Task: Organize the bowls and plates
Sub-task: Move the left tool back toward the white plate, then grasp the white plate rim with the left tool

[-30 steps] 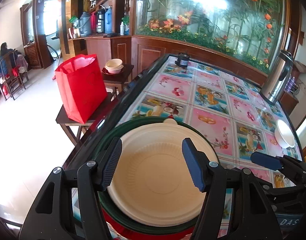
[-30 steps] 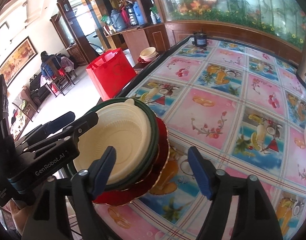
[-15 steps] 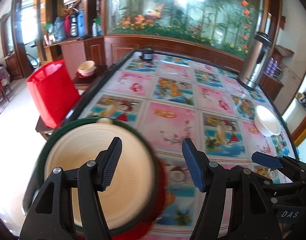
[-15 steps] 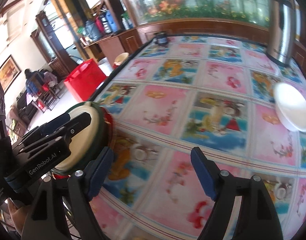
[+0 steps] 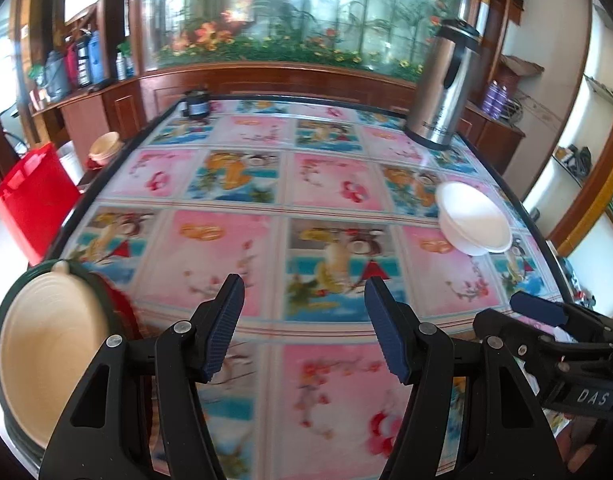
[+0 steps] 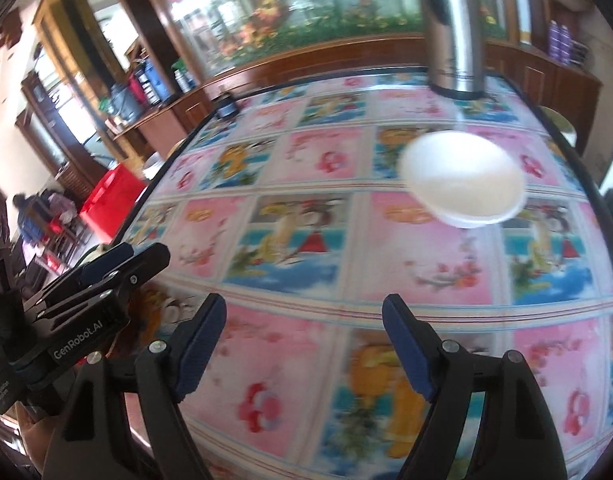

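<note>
- The white bowl (image 6: 462,178) sits alone on the far right part of the table (image 5: 266,240), near the steel flask (image 5: 442,84) and well apart from the stack.
- The stack (image 5: 46,344) lies at the near left table edge: a cream plate nested in a dark green one, with a red rim showing beneath.
- Right gripper (image 6: 302,350): jaws spread wide, nothing between them; it points across the table toward the bowl.
- Left gripper (image 5: 302,328): jaws partly open, empty, over bare tablecloth beside the stack.
- Step in hand, as I judge it: fetching the bowl to join the stack. The right gripper is the better placed for it.
- To do it well: come down on the near rim, one finger inside and one outside, and close gently, since the thin rim looks likely to flex. Lift rather than drag on the glossy cloth, and keep clear of the flask.
- Both views are blurred, so fine detail is uncertain.
- Writing: "GenRobot.AI" on the left gripper's body in the right view; "DAS" on the right gripper's body in the left view. The flask's label is unreadable.
</note>
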{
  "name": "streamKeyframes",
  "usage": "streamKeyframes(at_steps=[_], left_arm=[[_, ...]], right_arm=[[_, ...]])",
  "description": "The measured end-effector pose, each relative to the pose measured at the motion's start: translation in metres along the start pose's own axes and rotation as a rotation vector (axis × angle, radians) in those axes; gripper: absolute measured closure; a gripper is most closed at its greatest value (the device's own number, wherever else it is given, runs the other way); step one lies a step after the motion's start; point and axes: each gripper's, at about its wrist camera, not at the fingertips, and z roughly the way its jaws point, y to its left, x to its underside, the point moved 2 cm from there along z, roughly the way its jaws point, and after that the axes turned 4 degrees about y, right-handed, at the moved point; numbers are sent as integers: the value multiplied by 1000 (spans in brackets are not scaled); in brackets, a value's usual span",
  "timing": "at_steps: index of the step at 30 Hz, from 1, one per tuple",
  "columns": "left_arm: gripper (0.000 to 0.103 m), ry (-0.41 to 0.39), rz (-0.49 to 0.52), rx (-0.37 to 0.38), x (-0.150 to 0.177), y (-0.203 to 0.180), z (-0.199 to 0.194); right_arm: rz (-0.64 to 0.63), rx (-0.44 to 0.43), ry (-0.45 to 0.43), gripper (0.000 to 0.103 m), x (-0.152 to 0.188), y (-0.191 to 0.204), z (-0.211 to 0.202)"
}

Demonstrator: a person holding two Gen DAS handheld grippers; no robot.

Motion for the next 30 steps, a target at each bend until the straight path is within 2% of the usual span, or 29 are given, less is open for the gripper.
streamKeyframes(at_steps=[9, 16, 19, 25, 30], left_arm=[[40, 42, 81, 49, -14, -55, 22], [40, 50, 102, 72, -29, -85, 39], [40, 76, 96, 100, -37, -97, 52], [40, 103, 77, 116, -56, -114, 79], [40, 129, 98, 103, -67, -130, 102]], right_arm=[[84, 56, -12, 22, -8, -68, -15], [133, 99, -25, 22, -16, -112, -25], [165, 103, -37, 22, -20, -129, -29], [204, 118, -42, 22, -36, -155, -26], [222, 104, -24, 22, -54, -171, -9]])
